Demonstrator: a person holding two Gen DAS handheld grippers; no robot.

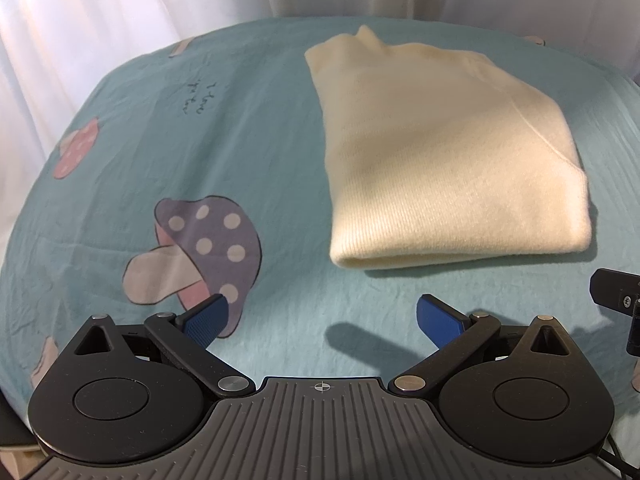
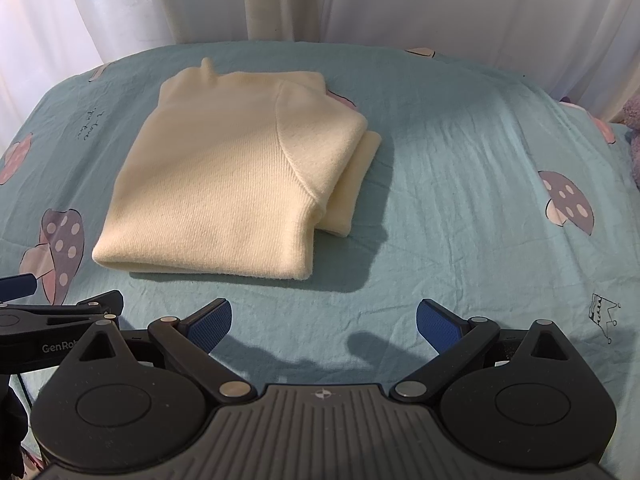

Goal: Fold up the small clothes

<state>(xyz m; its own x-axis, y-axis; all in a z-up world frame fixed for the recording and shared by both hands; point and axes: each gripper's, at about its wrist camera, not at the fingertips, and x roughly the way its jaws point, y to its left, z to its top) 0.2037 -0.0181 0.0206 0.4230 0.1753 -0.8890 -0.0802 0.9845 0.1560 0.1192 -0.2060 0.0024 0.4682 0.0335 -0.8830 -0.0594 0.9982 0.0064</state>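
Lying folded cream sweater [image 2: 224,184], teal bedsheet [image 2: 460,200]

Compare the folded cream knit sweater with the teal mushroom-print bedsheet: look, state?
The cream knit sweater is plain and ribbed; the teal mushroom-print bedsheet carries printed mushrooms and script. The sweater is folded into a thick stack with a rounded near edge; the bedsheet lies in one spread layer, lightly wrinkled. Shared: both are soft fabric, and neither is gripped.
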